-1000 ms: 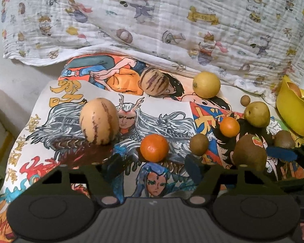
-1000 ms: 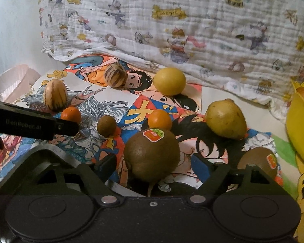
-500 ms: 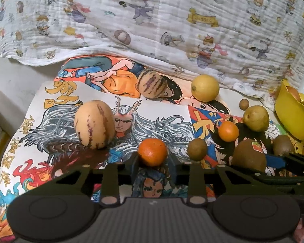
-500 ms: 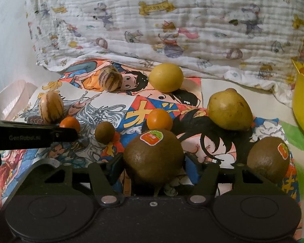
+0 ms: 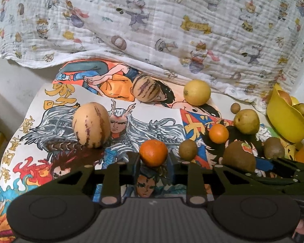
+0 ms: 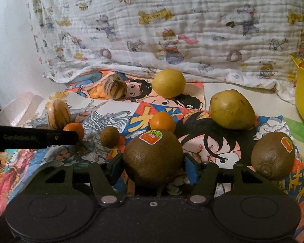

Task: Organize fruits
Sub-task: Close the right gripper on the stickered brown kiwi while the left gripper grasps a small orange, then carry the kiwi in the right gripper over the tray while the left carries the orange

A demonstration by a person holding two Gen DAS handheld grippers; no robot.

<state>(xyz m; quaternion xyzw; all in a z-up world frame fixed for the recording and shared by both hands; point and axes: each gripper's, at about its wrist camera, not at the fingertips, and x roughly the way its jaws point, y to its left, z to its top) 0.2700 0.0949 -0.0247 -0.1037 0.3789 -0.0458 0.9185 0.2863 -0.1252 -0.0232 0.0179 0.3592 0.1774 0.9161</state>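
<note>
With a few fruits already in the yellow bowl [image 5: 281, 121] at 3 o'clock, both tools have just closed, the left tool [image 5: 153, 162] on an orange [image 5: 153, 152], the right tool [image 6: 153, 167] on a kiwi [image 6: 153, 160], while most fruits lie loose on the posters [image 5: 152, 121].

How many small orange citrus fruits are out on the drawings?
2. One small orange citrus fruit sits clamped in the left gripper; the other orange citrus lies farther right. The yellow bowl may hide more.
</note>
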